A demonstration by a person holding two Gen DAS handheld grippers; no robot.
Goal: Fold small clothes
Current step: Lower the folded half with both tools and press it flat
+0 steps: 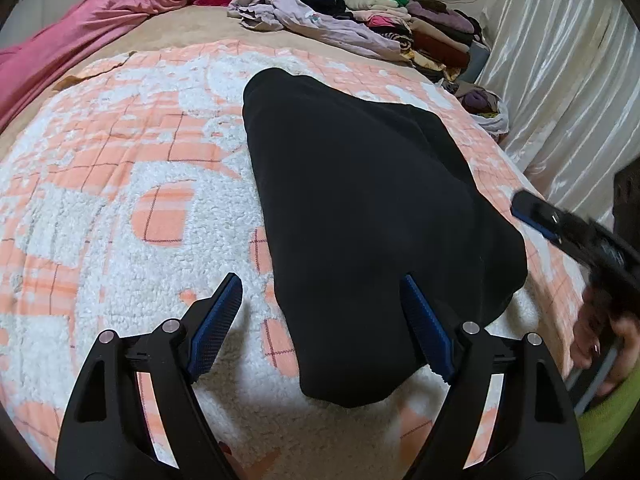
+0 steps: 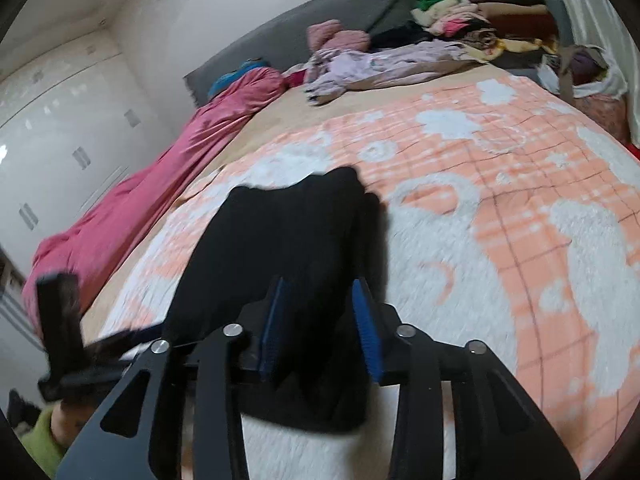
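Note:
A black garment (image 1: 360,208) lies folded into a long shape on the orange and white blanket (image 1: 120,200). My left gripper (image 1: 320,278) stands wide open over its near left edge, the left finger above the blanket and the right finger above the cloth, holding nothing. In the right wrist view my right gripper (image 2: 320,280) is partly open over the near end of the black garment (image 2: 280,232); cloth shows between and below its blue pads (image 2: 366,320), which do not pinch it. The right gripper (image 1: 536,216) also shows blurred at the right edge of the left wrist view.
Piled clothes (image 1: 400,12) and a lilac garment (image 1: 320,20) lie at the bed's far end. A pink cover (image 1: 80,40) runs along the left side. White curtains (image 1: 560,60) hang on the right. A hand in a green sleeve (image 1: 612,360) holds the right gripper.

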